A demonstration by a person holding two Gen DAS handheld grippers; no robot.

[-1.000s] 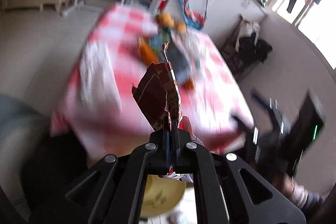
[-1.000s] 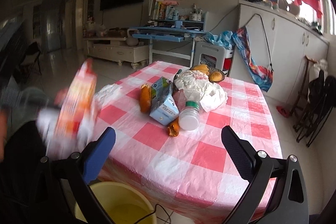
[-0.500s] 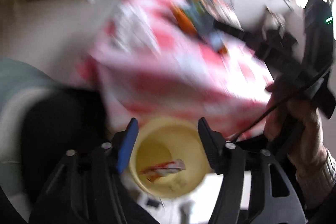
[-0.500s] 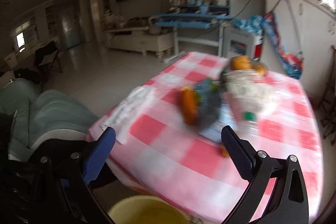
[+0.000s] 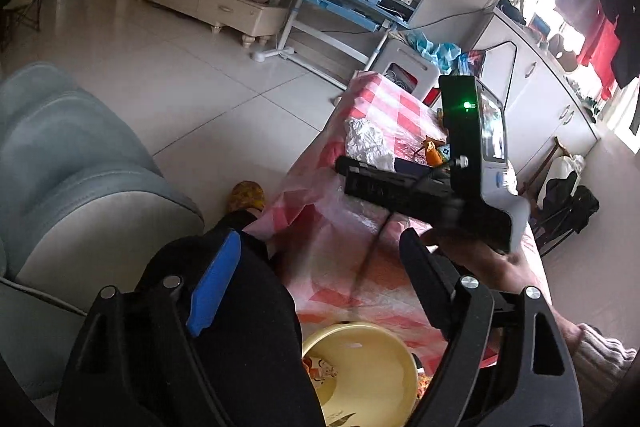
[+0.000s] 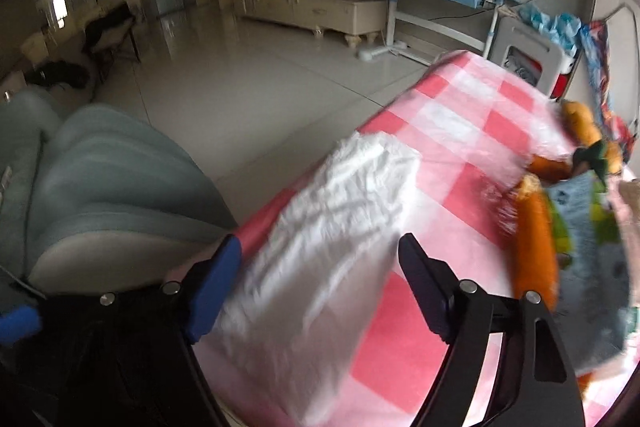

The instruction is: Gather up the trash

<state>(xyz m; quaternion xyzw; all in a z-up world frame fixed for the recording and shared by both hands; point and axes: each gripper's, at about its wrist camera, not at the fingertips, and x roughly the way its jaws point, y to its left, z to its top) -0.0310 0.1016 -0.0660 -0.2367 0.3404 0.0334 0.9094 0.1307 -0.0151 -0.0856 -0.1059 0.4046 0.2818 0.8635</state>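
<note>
I am bringing the right gripper (image 6: pixel 320 283) down over the crumpled white tissue sheet (image 6: pixel 332 239) lying at the near edge of the bench with the pink-and-white checked plastic cloth (image 6: pixel 472 131). Its fingers are apart and closing, with the tissue between them but not yet pinched. To do this well, I am judging that the fingers should drop low enough to gather a fold of the tissue without snagging the cloth underneath, then close fully before lifting, since so soft a sheet will likely slip from a shallow bite. The orange snack wrapper (image 6: pixel 534 247) and the blue-green carton (image 6: pixel 588 227) are lying just to the right, so I am keeping clear of them.

The left gripper (image 5: pixel 316 287) is hanging above the round yellow plastic bin (image 5: pixel 360 371) on the floor, its fingers apart and opening, with nothing between them. A printed wrapper (image 5: pixel 320 371) is lying inside the bin.
</note>
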